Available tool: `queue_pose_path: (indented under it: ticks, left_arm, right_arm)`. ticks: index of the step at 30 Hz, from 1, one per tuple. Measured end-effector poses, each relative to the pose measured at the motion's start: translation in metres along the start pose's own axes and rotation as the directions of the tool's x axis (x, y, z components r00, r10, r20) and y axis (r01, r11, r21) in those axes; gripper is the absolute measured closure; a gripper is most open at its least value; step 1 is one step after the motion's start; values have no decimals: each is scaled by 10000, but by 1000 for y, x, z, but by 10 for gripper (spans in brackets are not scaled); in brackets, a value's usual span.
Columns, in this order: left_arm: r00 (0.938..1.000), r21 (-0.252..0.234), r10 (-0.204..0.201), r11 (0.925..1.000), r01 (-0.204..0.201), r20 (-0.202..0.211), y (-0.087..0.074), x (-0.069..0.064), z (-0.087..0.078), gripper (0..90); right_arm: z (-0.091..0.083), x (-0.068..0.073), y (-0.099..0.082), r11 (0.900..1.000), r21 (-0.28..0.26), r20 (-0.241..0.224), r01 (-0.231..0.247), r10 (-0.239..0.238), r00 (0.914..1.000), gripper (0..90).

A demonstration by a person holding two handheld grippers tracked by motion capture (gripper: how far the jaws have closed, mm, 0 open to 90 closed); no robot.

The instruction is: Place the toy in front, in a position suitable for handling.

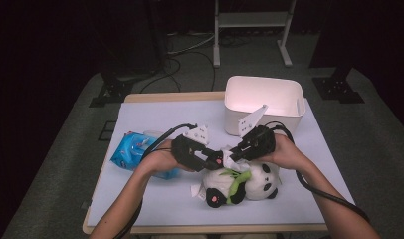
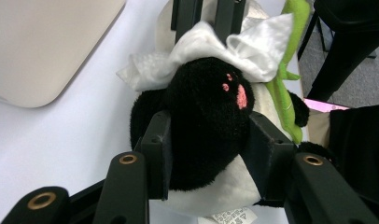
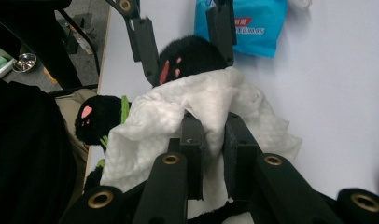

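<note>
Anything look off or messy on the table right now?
Nothing spilled or damaged. The panda plush lies on its side on the table. The left tool clamps one black paw, and the right tool pinches a crumpled white wipe against that paw. The blue wipes pack lies flat. The white bin stands upright.

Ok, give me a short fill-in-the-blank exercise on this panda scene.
1. The left hand-held gripper clamps the panda's black ____.
2. The right hand-held gripper pinches a white ____.
3. The packet beside the person's left forearm is ____.
4. Behind the grippers stands a white ____.

Missing words: paw; wipe; blue; bin
</note>
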State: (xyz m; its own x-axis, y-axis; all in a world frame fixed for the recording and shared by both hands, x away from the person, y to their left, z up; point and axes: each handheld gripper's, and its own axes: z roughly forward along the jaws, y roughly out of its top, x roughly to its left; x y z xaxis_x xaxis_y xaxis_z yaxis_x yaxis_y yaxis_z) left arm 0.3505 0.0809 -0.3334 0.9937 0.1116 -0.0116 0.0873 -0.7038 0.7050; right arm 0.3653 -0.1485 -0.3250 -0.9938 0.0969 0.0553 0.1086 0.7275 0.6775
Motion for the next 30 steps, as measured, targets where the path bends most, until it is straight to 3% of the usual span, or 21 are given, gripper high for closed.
queue_pose_path:
  ticks: [6, 11, 14, 22, 30]
  left_arm:
    - [10000, 126, 32, 9999, -31, -55, 2, 1, 3, 557]
    - [9999, 168, -65, 9998, 68, -151, 0, 2, 3, 554]
    - [9998, 155, -90, 9998, 93, -164, 0, 4, 2, 546]
    - [9992, 240, -174, 9995, 183, -352, -1, 9, 4, 545]
    - [9982, 504, -166, 9985, 195, -579, -1, 14, 6, 532]
  right_arm:
    - [-8, 4, 9, 9994, -327, 24, 121, -121, 9999, 793]
    - [-5, 1, 7, 9999, 45, 204, 106, -106, 9997, 794]
    - [-1, -1, -3, 9987, 515, 334, -29, 12, 9994, 793]
    - [-21, -5, -32, 9971, 458, 797, -611, 574, 9952, 793]
    - [-46, -4, -64, 9936, -139, 1270, -1119, 1128, 9855, 794]
